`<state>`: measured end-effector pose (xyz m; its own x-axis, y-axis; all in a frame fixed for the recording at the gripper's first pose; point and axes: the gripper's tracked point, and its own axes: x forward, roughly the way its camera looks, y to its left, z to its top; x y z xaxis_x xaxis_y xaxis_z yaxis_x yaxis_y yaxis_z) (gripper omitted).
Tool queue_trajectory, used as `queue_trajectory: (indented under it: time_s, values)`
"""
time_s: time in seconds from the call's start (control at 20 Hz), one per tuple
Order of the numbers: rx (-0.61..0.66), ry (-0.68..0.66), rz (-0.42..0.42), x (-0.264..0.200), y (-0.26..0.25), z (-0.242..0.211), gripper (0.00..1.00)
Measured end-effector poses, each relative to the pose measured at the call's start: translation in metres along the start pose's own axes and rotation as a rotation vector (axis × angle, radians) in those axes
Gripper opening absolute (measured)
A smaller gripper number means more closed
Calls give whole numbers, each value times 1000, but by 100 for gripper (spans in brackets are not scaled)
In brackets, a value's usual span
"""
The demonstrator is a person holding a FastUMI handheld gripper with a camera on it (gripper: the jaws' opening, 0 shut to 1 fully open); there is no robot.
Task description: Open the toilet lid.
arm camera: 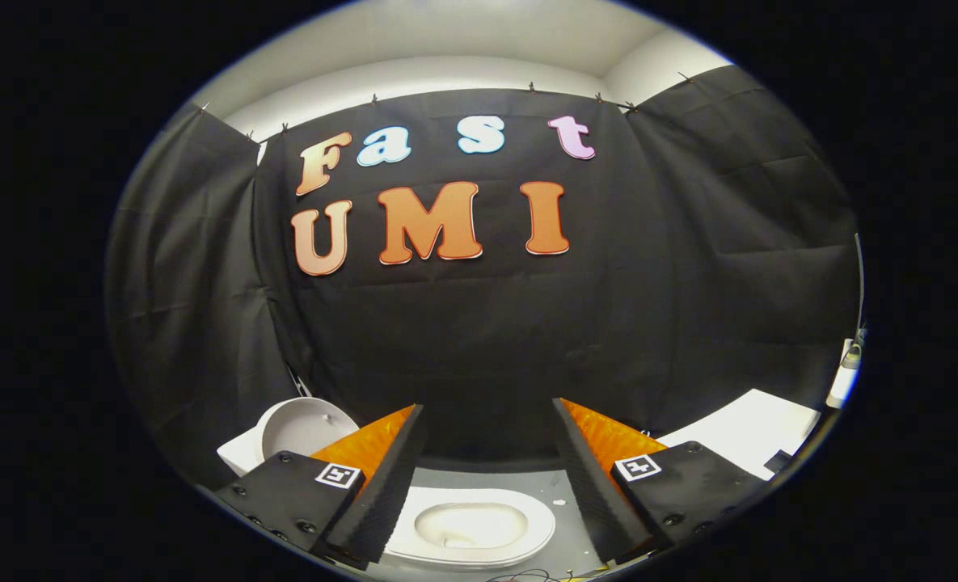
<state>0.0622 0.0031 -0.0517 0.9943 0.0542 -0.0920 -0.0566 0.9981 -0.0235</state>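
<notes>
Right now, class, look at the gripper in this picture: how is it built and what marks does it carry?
The gripper has two wedge-shaped fingers with ridged inner faces, tapering to narrow tips. Each sits on a dark, flat block fixed with small round screws. Each block bears a small square black-and-white marker. The fingers stand apart, open, with a white toilet bowl below the gap between them.

- Rides on the tool (487, 477), facing forward along its two spread fingers at the bottom of the frame.
- Looks level at the black cloth wall (479, 323), fairly near.
- Sits above a toilet bowl (470, 525), bottom centre.
</notes>
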Motion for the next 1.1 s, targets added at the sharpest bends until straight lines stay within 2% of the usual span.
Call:
queue_trajectory:
  time_s: [0.45, 1.1]
  values:
    - [-7, -53, -88, -12, -67, 24, 98]
    - [41, -68, -116, -41, -97, 23, 98]
